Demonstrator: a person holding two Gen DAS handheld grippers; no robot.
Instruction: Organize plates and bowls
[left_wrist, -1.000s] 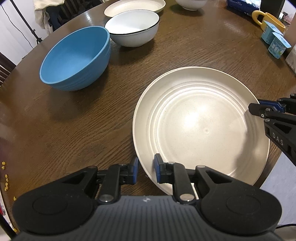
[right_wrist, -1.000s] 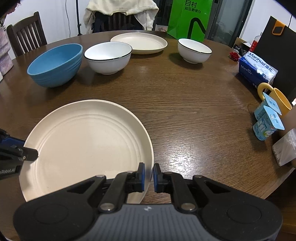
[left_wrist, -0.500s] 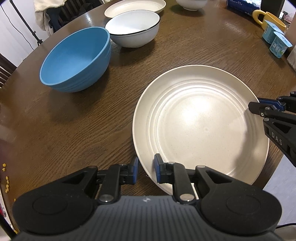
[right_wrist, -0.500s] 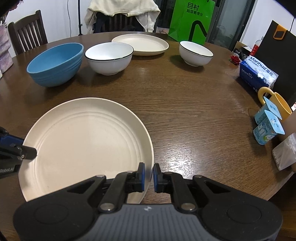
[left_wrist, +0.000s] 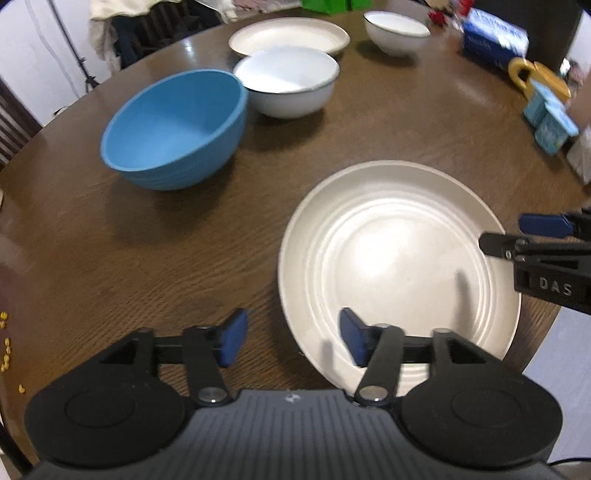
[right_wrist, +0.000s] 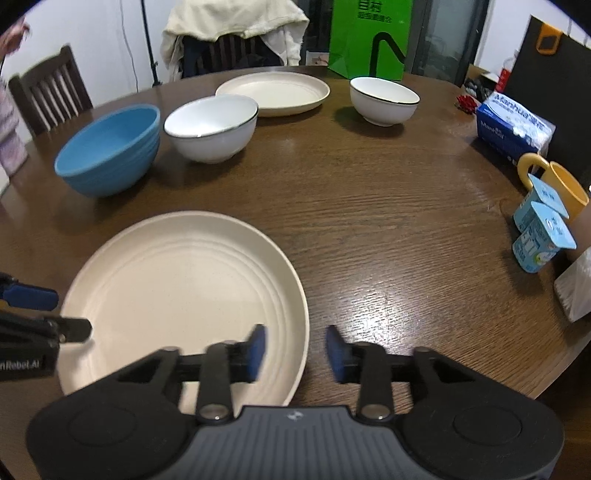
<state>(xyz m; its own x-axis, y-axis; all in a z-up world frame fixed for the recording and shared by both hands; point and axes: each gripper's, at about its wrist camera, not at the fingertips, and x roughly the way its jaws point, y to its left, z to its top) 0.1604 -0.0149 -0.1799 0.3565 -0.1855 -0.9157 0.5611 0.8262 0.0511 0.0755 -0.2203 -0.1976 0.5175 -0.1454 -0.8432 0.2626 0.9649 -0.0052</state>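
A large cream plate (left_wrist: 399, 258) (right_wrist: 184, 291) lies flat on the round wooden table near its front edge. My left gripper (left_wrist: 291, 338) is open, its jaws straddling the plate's left rim without gripping. My right gripper (right_wrist: 295, 350) is open, its jaws straddling the plate's right rim. A blue bowl (left_wrist: 173, 125) (right_wrist: 109, 147), a large white bowl (left_wrist: 288, 85) (right_wrist: 210, 125), a second cream plate (left_wrist: 288, 35) (right_wrist: 273, 92) and a smaller white bowl (left_wrist: 397, 31) (right_wrist: 384, 99) stand farther back.
At the right stand a blue tissue box (right_wrist: 513, 129), a yellow mug (right_wrist: 554, 181) and two small blue cartons (right_wrist: 541, 229). Chairs (right_wrist: 51, 92) and a green bag (right_wrist: 369, 37) are behind the table. The table's edge (left_wrist: 546, 332) runs under the near plate's right side.
Both grippers have opened and let go of the near plate's rim; the plate now rests on the table. Both cameras have drawn back and risen slightly.
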